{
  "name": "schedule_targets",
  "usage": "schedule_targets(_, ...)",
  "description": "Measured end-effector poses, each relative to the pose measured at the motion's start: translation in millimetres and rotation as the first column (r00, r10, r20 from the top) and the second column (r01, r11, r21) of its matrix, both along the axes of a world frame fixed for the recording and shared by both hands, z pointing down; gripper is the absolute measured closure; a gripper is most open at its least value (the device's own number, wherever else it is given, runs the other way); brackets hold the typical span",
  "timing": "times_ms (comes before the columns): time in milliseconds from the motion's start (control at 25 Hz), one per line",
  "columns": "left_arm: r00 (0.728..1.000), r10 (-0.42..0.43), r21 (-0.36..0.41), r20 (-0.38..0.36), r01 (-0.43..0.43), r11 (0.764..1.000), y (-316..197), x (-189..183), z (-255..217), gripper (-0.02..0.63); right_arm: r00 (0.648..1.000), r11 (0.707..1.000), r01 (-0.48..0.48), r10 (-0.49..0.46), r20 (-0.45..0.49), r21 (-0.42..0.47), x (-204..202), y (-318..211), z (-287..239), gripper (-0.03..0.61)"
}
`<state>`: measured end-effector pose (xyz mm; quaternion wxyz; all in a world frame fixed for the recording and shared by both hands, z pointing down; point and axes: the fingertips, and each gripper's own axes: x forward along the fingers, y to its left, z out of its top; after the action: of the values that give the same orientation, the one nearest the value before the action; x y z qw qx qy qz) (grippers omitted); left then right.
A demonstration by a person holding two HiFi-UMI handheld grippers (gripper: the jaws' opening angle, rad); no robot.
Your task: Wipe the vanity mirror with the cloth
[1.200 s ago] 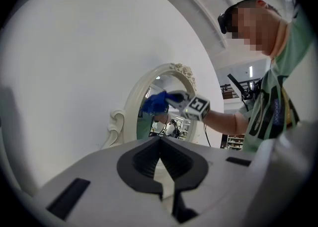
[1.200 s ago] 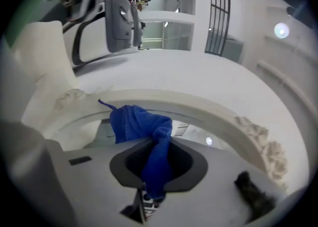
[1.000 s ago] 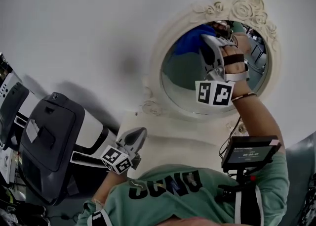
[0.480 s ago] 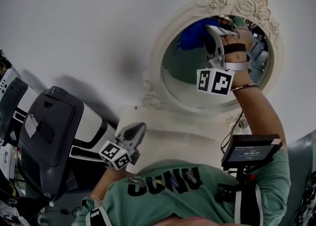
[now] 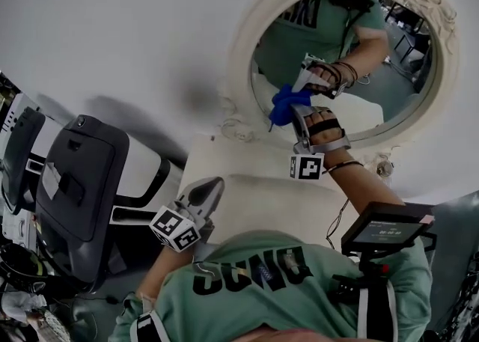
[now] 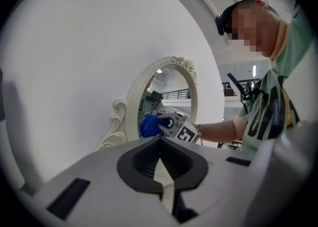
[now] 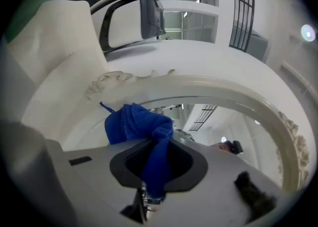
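An oval vanity mirror (image 5: 389,71) in an ornate cream frame (image 5: 241,56) hangs on the white wall. My right gripper (image 5: 293,112) is shut on a bunched blue cloth (image 5: 286,103) and presses it to the lower left part of the glass. The right gripper view shows the cloth (image 7: 139,124) pinched between the jaws, against the frame's (image 7: 198,84) inner edge. Lower down, my left gripper (image 5: 212,189) stays shut and holds nothing, away from the mirror. From the left gripper view, the mirror (image 6: 166,94), the cloth (image 6: 149,125) and the right gripper show beyond the shut left gripper (image 6: 160,141).
A cream table top (image 5: 247,198) lies under the mirror. A dark grey and white machine (image 5: 75,198) stands at the left. A small screen on a mount (image 5: 385,230) hangs at the person's chest on the right.
The right gripper has dragged the blue cloth from the top of the glass down to its lower left part. The head view has tilted. The left gripper has hardly moved.
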<state>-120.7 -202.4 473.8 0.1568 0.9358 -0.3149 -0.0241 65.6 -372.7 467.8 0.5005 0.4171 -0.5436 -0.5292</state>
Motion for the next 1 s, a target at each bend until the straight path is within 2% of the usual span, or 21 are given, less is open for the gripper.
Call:
schedule_targets(160, 1.0, -0.005, -0.032, 0.02, 0.005, 0.999, -1.8, 2.2, 8.3, 0.604, 1.0, 0.985, -0.011, 0.007, -0.026, -0.174, 7.6, -0.3, 105.3, 0.522)
schedule_targets(240, 0.999, -0.007, -0.053, 0.031, 0.009, 0.999, -0.7, 3.6, 11.4, 0.604, 1.0, 0.975, -0.019, 0.018, -0.008, -0.221, 14.1, 1.5, 131.6, 0.522)
schedule_targets(520, 0.998, -0.01, -0.087, 0.056, 0.014, 0.996, 1.5, -4.9, 24.2, 0.604, 0.998, 0.976, -0.016, 0.03, 0.063, -0.216, 7.7, -0.7, 136.0, 0.523)
schedule_targets(680, 0.999, 0.005, -0.049, 0.038, -0.003, 0.999, 0.0, 1.9, 14.5, 0.604, 0.997, 0.95, -0.023, 0.044, 0.063, -0.311, 5.5, 1.6, 142.5, 0.522)
schedule_targets(760, 1.0, 0.006, -0.026, 0.025, -0.005, 1.0, -0.4, 4.8, 5.0, 0.604, 0.997, 0.946, 0.006, 0.02, 0.078, -0.323, 2.3, 6.7, 120.6, 0.522)
schedule_targets(840, 1.0, 0.008, 0.001, 0.013, -0.008, 1.0, -0.3, 6.7, -3.5, 0.604, 0.99, 0.958, 0.044, -0.003, 0.143, -0.285, -1.0, 10.8, 69.3, 0.522)
schedule_targets(920, 1.0, 0.013, 0.032, -0.001, -0.013, 0.999, -0.9, 8.1, -10.2, 0.604, 0.973, 0.977, 0.073, -0.027, 0.227, -0.2, -1.5, 14.3, -7.9, 0.522)
schedule_targets(1000, 1.0, 0.017, 0.071, -0.023, -0.016, 0.997, -5.9, 12.3, -17.7, 0.604, 0.961, 0.995, 0.088, -0.07, 0.267, -0.054, 3.6, 17.4, -99.9, 0.522)
